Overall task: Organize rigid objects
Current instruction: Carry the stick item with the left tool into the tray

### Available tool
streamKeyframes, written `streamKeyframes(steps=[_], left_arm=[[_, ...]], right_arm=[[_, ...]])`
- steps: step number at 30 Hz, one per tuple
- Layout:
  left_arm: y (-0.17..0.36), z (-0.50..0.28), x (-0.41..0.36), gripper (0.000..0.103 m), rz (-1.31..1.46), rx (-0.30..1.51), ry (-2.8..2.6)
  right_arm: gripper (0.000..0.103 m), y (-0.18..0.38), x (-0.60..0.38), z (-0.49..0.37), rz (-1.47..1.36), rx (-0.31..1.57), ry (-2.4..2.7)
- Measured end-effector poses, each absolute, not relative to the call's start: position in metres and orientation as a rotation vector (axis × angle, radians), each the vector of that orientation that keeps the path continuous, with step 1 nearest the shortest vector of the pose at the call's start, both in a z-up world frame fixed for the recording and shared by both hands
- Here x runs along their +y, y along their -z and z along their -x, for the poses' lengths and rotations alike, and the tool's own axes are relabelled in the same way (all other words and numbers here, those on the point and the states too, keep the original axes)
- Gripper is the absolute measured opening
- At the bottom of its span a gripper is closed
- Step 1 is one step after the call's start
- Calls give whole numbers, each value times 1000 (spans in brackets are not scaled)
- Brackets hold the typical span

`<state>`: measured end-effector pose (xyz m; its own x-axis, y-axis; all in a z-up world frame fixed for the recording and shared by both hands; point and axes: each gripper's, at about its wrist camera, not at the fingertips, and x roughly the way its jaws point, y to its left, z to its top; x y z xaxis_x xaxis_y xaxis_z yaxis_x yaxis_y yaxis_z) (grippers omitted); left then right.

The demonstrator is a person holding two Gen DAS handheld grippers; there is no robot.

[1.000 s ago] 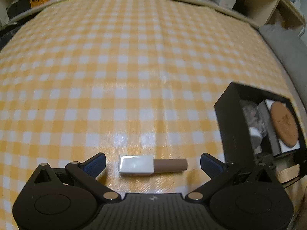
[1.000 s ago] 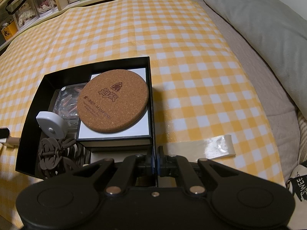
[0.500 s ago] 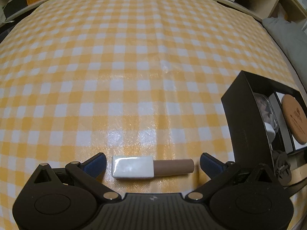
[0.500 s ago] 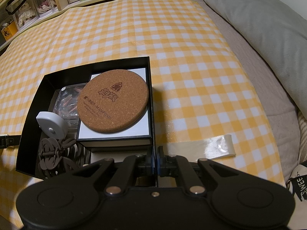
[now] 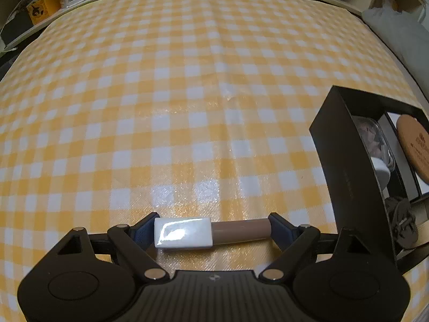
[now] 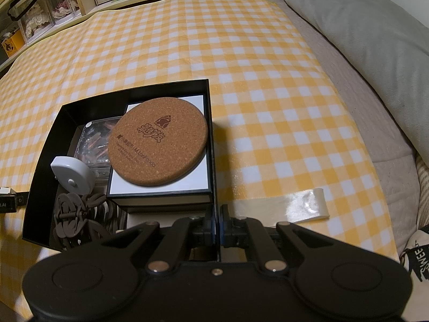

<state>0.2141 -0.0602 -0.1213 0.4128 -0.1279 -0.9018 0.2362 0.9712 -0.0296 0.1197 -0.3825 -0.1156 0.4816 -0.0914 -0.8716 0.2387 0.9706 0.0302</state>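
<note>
A small tool with a glossy white block head and a brown cylindrical handle (image 5: 209, 232) lies crosswise on the yellow checked cloth (image 5: 187, 94). My left gripper (image 5: 211, 232) is shut on it end to end, one finger at the white head, the other at the handle tip. The black open box (image 6: 126, 94) holds a cork coaster (image 6: 158, 145) on a white-topped box, a white tape measure (image 6: 72, 177), a clear case of small parts (image 6: 93, 136) and dark cut-out pieces (image 6: 72, 217). My right gripper (image 6: 215, 225) is shut on the box's near right wall.
The box also shows at the right of the left wrist view (image 5: 348, 166). A strip of clear tape (image 6: 295, 206) lies on the cloth's near edge. A grey pillow (image 6: 362, 26) lies at the right. Shelves with containers (image 6: 53, 13) stand beyond the cloth.
My left gripper's fingers have closed inward from wide open onto the two ends of the white-and-brown tool. The right gripper and box have stayed still.
</note>
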Motion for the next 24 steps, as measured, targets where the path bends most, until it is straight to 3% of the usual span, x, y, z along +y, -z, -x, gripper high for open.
streamKeyframes(steps=[11,17,24], left_arm=[[44,-205,-86,86,24,870,438],[24,-173,-135,86,-149,739,690],[40,-141,-171,86,-370,681,897]], right_arm=[[4,115,-383,-120,-154,1050,202],[4,115,-383,-120,-156,1050,202],[4,115,-382,-120,-157,1050,202]])
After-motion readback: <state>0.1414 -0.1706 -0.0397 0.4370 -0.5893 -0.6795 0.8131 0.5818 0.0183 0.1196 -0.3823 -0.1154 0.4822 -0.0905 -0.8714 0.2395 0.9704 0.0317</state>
